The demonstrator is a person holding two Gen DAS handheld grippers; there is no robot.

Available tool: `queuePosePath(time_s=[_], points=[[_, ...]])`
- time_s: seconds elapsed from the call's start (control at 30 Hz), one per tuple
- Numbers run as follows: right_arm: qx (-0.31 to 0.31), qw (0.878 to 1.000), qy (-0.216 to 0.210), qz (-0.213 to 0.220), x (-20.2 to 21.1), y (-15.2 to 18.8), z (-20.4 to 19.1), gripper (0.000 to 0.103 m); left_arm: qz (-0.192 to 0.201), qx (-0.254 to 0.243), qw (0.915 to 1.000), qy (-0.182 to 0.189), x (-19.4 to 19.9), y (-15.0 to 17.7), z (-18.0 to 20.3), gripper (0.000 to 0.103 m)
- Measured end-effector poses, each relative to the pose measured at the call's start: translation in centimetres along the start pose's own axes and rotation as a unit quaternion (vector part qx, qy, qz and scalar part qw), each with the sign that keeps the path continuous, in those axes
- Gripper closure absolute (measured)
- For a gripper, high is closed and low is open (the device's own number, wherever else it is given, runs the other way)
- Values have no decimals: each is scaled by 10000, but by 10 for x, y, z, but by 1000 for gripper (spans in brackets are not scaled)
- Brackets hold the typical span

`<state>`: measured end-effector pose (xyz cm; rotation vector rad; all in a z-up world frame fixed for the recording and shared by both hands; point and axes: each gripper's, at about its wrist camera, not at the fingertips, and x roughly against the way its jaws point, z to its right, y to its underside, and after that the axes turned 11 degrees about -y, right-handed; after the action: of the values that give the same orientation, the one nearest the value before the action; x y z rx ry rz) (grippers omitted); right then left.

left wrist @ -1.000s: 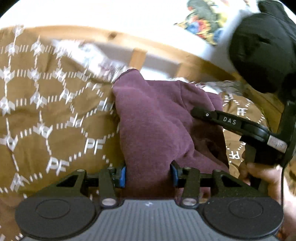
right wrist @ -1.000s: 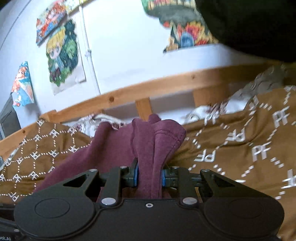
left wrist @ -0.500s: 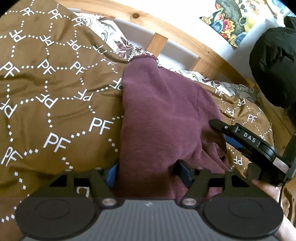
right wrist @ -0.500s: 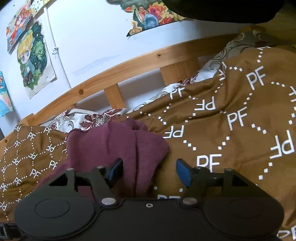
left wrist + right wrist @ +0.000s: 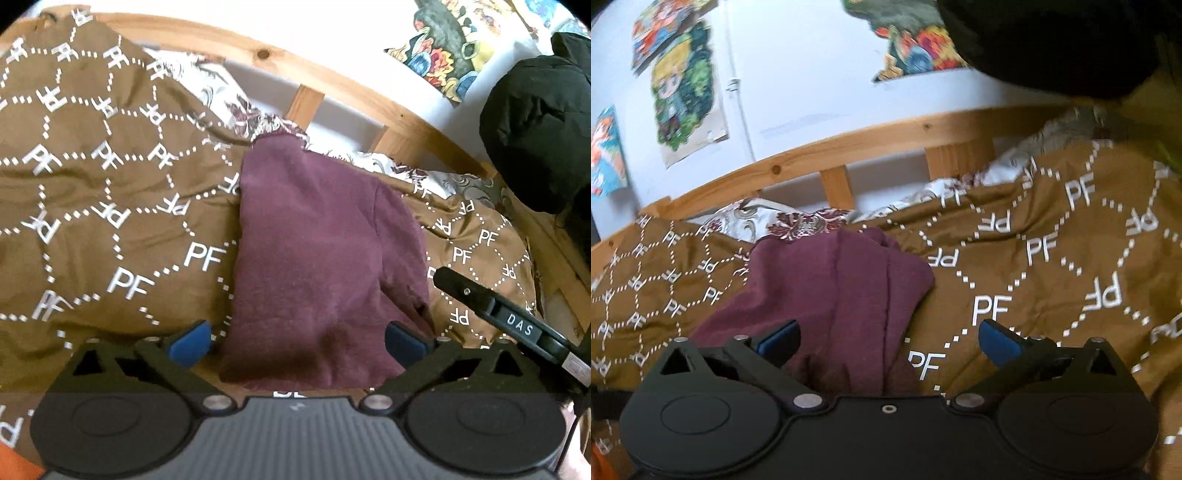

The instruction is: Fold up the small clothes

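Lying folded on brown bedspread point(image 5: 110, 206), purple garment point(image 5: 317, 258) looks soft, light, floppy; best pinched at near hem corners. Left gripper point(image 5: 295, 343) and right gripper point(image 5: 888, 343) tilted downward over near edge, jaws just spread wide, cloth between but released.

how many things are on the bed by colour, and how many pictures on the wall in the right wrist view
maroon garment: 1
brown PF-print cover: 1
white floral sheet: 1
wall pictures: 4
total: 7
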<state>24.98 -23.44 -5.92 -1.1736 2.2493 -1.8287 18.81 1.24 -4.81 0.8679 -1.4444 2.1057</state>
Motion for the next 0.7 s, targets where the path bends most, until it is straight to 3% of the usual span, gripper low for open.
queuePosePath(time_s=[0.17,0.47,0.7], points=[[360,9991,111,198,25,3,-20,1,343,-210,9991,-133,30,0,1,1],[432,9959,269,745,84,8,-43,1,1113,-707,9903,-442,94,14,3,1],[410,9921,353,1134,134,19,-60,1,1357,-847,9854,-583,132,32,-3,1]])
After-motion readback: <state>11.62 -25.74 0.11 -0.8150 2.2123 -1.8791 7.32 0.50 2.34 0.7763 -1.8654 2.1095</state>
